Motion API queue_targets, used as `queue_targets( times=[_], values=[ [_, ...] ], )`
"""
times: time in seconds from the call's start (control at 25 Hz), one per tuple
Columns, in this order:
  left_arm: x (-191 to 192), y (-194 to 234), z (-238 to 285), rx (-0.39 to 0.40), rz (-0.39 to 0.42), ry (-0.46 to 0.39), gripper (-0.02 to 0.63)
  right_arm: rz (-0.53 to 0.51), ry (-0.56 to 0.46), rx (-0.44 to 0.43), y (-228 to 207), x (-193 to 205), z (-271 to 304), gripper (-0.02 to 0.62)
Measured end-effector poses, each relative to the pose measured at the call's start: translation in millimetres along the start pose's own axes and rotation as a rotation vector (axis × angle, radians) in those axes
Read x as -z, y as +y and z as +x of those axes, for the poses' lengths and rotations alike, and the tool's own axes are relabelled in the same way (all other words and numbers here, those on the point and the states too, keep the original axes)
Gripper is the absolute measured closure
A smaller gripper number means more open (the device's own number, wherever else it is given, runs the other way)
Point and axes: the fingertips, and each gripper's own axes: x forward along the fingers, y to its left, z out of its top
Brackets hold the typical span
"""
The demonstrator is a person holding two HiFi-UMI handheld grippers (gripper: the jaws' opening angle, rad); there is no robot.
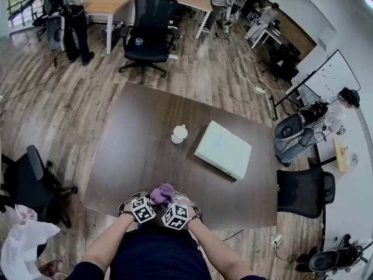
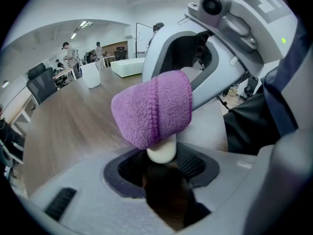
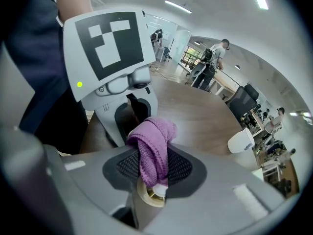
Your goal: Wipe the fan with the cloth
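Finds the left gripper (image 1: 150,200) and right gripper (image 1: 171,202) tip to tip at the near edge of the table (image 1: 140,139), both tilted down. Reads the left gripper as closed part-way on a white rounded stem, taken to be the fan (image 2: 162,151); sees little else of it, with the purple cloth (image 2: 151,109) capping its far end just ahead of the jaws. Reads the right gripper as pinched on the cloth, a fold standing up between its jaws and a pale round end, probably the same fan, showing just under the fold. Notes a white cup (image 1: 179,134) and a pale box (image 1: 223,150) well ahead of both grippers, clear of the work. Judges the wipe to be under way. Flags, first, slip of the smooth stem from the left grip: narrow hold near one end, so any hard pull or twist from the right side likely to lever it out and drop it over the near edge. Flags, second, loss of the cloth: bunched, not spread, so liable to ride off the end instead of rubbing along it, leaving most of the surface untouched. Flags, third, contact between the two gripper bodies, crowded close, with risk of a knock loosening either hold. Cannot tell from any view which faces of the fan remain unwiped.
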Motion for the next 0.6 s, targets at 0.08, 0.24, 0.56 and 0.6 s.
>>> queue_targets(
  times=[0.08, 0.24, 0.56, 0.6],
  values=[
    [0.1, 0.1, 0.6, -0.004, 0.001, 0.0, 0.411, 0.014, 0.001, -0.001, 1.4, 3.5, -3.0, 0.479],
    [-0.1, -1.7, -1.2, 0.008, -0.003, 0.002, 0.411, 0.039, 0.004, 0.006, 0.9, 10.5, -7.9, 0.479],
    [2.5, -2.8, -0.2, 0.011, -0.001, 0.001, 0.411, 0.134, -0.001, 0.031, 1.3, 31.0, -19.0, 0.477],
    [1.8, -2.8, 0.4, 0.01, -0.001, 0.001, 0.411, 0.15, -0.004, 0.035, 0.1, 33.9, -21.2, 0.479]
  ],
)
